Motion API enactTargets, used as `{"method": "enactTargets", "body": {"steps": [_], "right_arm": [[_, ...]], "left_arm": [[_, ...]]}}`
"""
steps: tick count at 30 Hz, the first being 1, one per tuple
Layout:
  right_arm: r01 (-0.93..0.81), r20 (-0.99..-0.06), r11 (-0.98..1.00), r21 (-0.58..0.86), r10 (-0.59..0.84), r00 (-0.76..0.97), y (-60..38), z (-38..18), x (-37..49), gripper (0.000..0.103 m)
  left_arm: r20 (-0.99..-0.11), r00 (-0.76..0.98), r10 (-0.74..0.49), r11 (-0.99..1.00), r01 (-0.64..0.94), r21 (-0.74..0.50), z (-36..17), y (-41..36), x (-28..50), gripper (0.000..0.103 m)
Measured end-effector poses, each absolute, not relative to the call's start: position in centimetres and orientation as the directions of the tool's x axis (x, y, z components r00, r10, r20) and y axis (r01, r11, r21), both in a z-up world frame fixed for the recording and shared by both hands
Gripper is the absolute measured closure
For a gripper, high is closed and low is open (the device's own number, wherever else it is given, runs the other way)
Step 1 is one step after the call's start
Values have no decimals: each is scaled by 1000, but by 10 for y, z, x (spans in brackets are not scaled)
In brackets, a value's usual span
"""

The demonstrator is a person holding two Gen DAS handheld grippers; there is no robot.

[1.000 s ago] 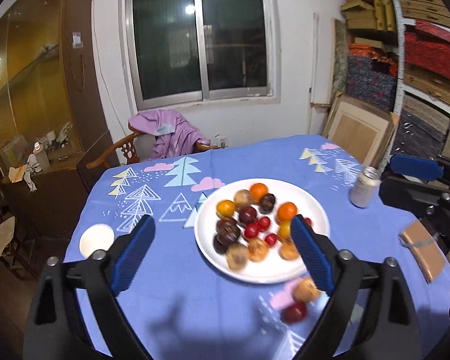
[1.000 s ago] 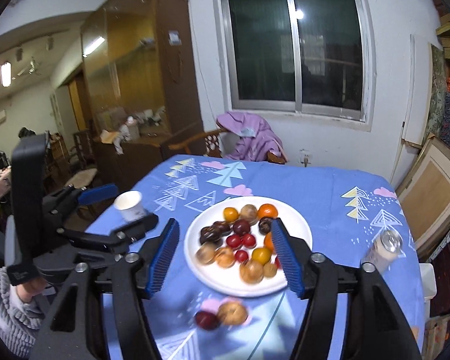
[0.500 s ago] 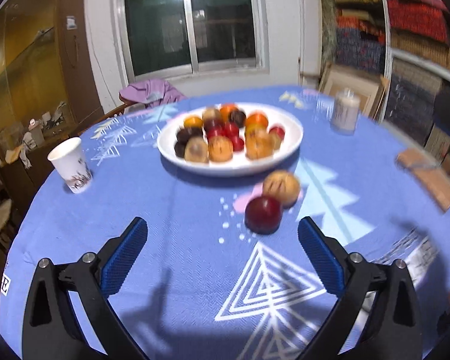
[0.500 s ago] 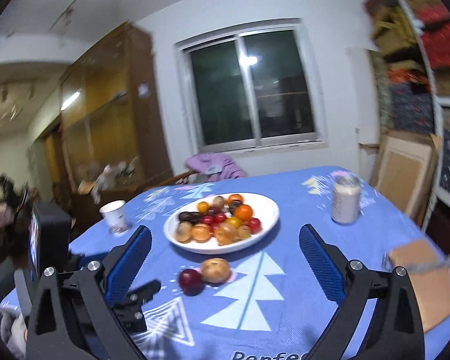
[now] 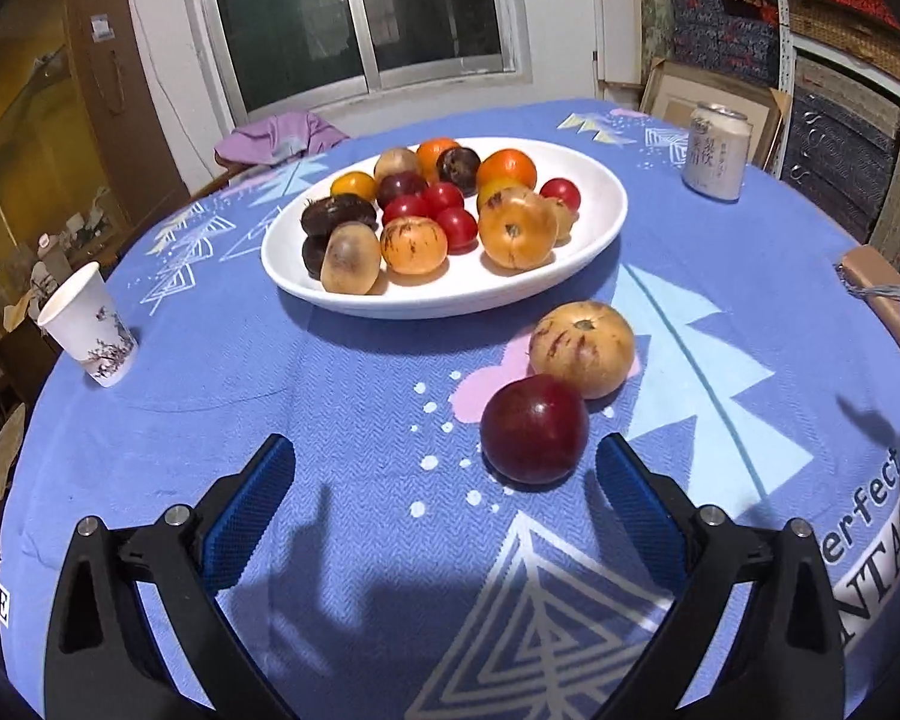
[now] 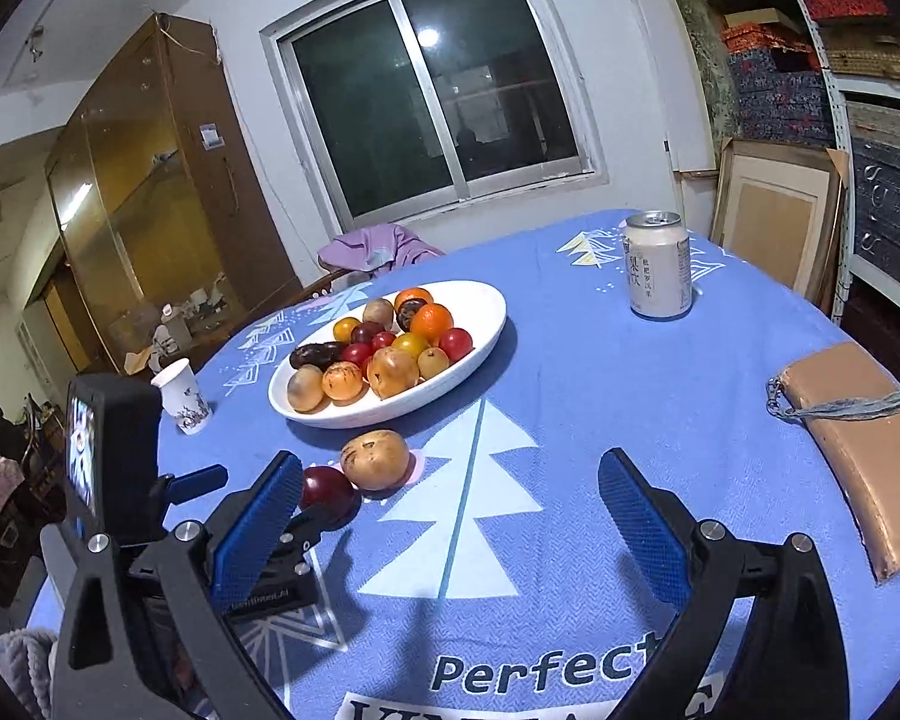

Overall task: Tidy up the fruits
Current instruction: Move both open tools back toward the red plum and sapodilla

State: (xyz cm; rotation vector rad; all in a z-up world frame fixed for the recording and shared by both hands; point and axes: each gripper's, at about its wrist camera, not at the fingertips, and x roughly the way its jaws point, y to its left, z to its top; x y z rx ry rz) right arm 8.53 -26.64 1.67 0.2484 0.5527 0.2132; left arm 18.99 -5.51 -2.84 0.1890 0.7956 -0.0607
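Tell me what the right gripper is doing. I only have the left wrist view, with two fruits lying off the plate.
Observer: The right gripper is open and empty over bare tablecloth, to the right of the tan fruit.
Operator: Is the brown thing at my right edge a fruit?
Observer: No. It is a flat brown pouch with a grey cord lying across it.
Operator: How near is my left gripper to the plum?
Observer: From the right wrist view, the left gripper has one of its fingers ending right beside the dark red plum. I cannot tell whether they touch.
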Motion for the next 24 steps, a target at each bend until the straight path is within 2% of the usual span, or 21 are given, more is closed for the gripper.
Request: {"method": "enactTargets", "body": {"steps": [10,18,24], "right_arm": [[-125,-521,950,285,263,812,-264,12,90,3],[-134,-525,949,286,272,807,-264,11,91,3],[-132,-518,946,296,275,810,-266,12,90,3]], "left_arm": [[-711,703,13,985,113,130,-28,-46,197,4],[-674,731,106,986,13,169,-22,-19,187,4],[-673,735,84,994,-17,106,-18,-2,182,4]]}}
